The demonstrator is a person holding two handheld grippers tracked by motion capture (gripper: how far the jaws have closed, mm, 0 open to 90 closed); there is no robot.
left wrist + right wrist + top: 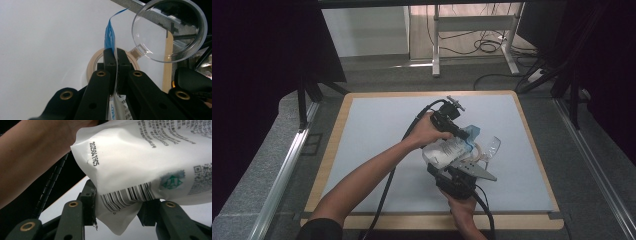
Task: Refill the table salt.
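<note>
Jaws of 2 grippers clamped on 1 pouch (447, 151), beside 1 tape roll (93, 65), 1 magnifier (170, 30).

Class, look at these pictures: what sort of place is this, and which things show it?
Probably a lab or recording workspace: a wood-edged table fenced by metal rails, loose cables across the floor, dark curtains alongside.

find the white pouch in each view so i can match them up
High view: the pouch lies right of centre, between the two grippers.
Left gripper view: its blue top edge rises from the shut jaws at centre.
Right gripper view: its barcode end sits between the jaws, bottom centre.
Shared landmark: the white table.
</note>
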